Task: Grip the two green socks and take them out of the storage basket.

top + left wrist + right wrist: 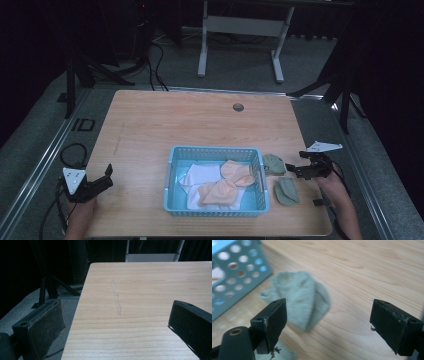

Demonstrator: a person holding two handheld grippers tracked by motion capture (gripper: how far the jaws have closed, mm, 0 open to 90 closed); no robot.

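A light blue perforated basket (216,209) sits near the table's front edge and holds white and peach cloths (220,182). Two grey-green socks lie to its right: one crumpled sock (273,163) (300,302) by the basket's right wall (229,277), another (287,190) flat nearer the front. My right gripper (295,170) (328,315) hovers open just right of the crumpled sock, which lies just ahead of its left jaw, with nothing between the jaws. My left gripper (102,181) (116,322) is open over the table's front left edge, holding nothing.
The wooden table (200,125) has a round grommet (238,107) near its back edge and a faint scratch (117,301) on the left side. A white desk frame (240,30) and black stands surround the table on grey floor.
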